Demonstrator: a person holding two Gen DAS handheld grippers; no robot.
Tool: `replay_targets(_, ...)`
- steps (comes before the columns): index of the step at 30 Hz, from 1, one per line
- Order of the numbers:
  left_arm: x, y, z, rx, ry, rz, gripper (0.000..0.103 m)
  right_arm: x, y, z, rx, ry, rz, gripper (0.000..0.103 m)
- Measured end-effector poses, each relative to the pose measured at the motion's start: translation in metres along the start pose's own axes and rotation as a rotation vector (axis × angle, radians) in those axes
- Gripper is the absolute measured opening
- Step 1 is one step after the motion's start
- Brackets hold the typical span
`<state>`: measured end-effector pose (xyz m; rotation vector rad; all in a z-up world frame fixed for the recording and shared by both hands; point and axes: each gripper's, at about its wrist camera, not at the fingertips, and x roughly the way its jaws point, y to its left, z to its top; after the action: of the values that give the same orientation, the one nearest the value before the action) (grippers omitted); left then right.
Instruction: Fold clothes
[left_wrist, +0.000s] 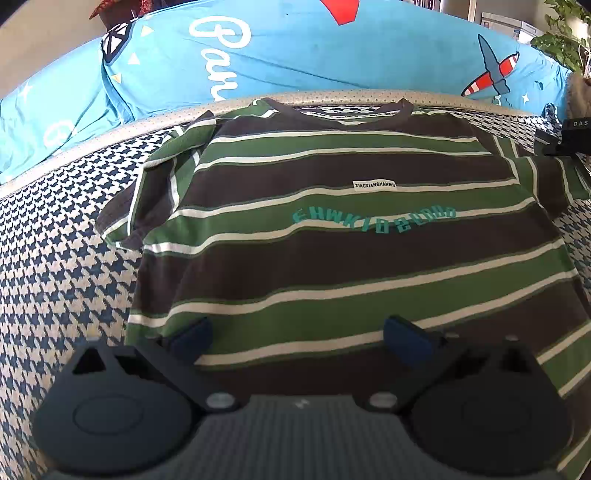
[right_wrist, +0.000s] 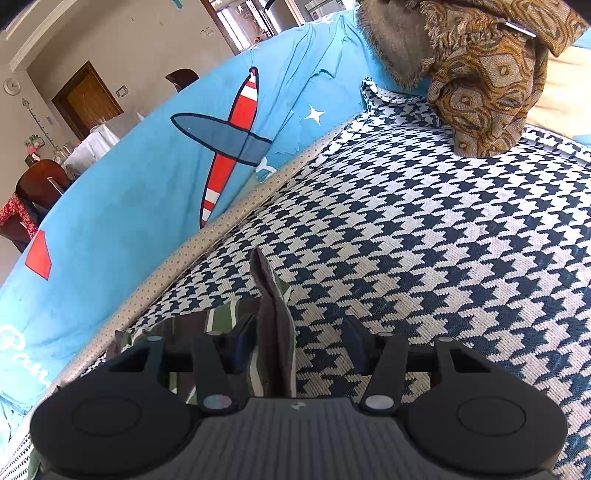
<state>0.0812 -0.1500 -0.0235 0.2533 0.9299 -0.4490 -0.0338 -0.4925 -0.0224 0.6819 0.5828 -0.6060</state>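
A green, brown and white striped T-shirt lies flat, front up, on a houndstooth cover, its collar at the far side. My left gripper is open, hovering over the shirt's near hem with nothing between its fingers. At the shirt's far right sleeve, the black body of my right gripper is visible. In the right wrist view, an upright fold of the sleeve stands between the fingers of my right gripper. It rests against the left finger, while the right finger stands apart from it.
A blue cushion with a red-and-white plane print runs along the back of the cover. A brown patterned cloth is heaped at the far right. Bare houndstooth cover stretches right of the sleeve. A plant stands behind.
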Motion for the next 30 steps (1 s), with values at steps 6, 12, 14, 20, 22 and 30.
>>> replay_targets(6,0.001,-0.002,0.000,0.005,0.004,-0.006,0.103,-0.006,0.007,0.003,-0.028,-0.043,0.015,0.007)
replay_targets(12,0.001,-0.003,0.000,0.011,0.003,-0.005,0.103,-0.023,0.015,0.010,-0.053,-0.154,-0.030,0.011)
replay_targets(14,0.001,-0.003,-0.001,0.011,0.002,-0.005,0.103,-0.027,0.016,0.011,-0.055,-0.171,-0.039,0.017)
replay_targets(20,0.001,-0.003,-0.002,0.003,0.004,-0.005,0.103,-0.028,0.011,0.007,-0.040,-0.135,-0.040,0.032)
replay_targets(22,0.001,-0.003,-0.002,-0.003,0.006,-0.011,0.103,-0.028,0.010,0.006,-0.035,-0.123,-0.040,0.034)
replay_targets(30,-0.002,-0.003,-0.002,-0.010,0.007,-0.022,0.103,-0.029,0.004,0.001,-0.015,-0.076,-0.042,0.035)
